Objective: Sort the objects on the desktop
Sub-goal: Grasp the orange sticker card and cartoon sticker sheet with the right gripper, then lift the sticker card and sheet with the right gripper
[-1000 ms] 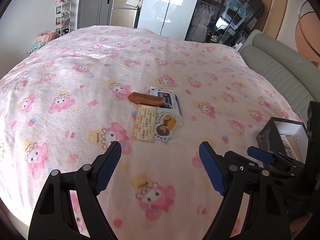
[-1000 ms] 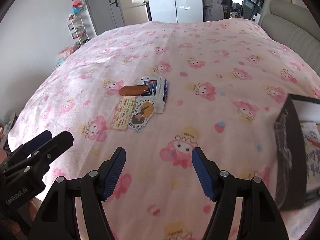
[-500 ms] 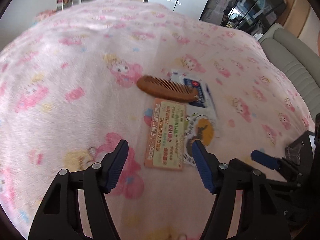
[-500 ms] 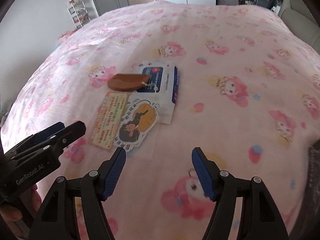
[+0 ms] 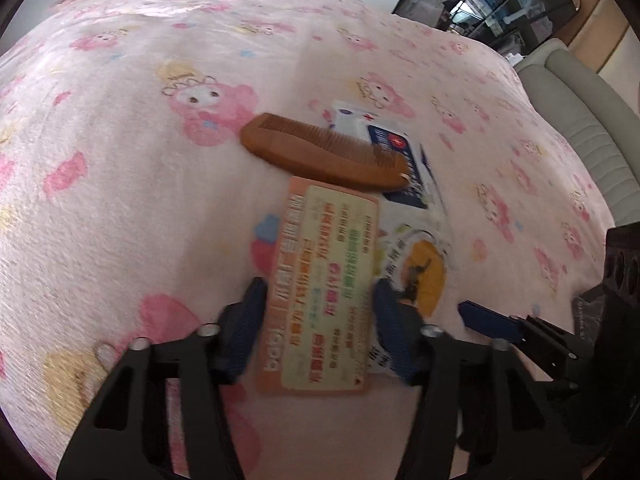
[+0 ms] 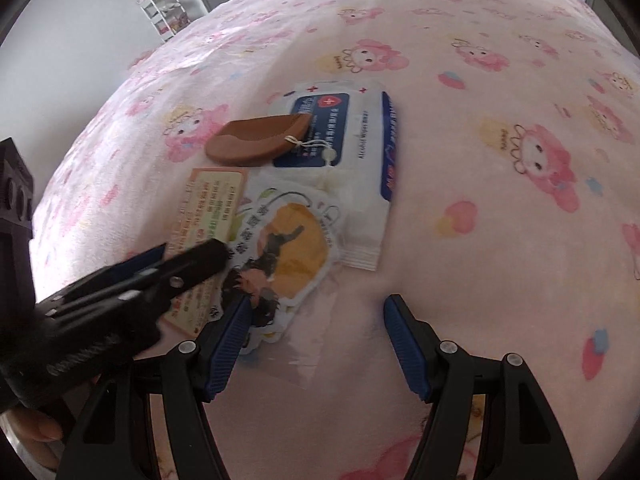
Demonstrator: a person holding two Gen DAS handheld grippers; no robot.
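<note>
Left wrist view: the orange card (image 5: 326,292) at lower centre is being straddled by the parted left gripper (image 5: 320,320); nothing is being held. Right gripper (image 6: 316,344) is parted, empty. Comb (image 5: 320,156), wipes pack (image 6: 352,136), sticker (image 6: 288,256) are lying unsorted.

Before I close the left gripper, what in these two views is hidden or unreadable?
- Orange card: the text is motion-blurred in the left wrist view. In the right wrist view the left gripper hides its lower part.
- Contact: I cannot tell whether the left fingertips touch the card's edges.
- Wooden comb: it hides part of the wipes pack.
- Black box: the right edge cuts it off.
</note>
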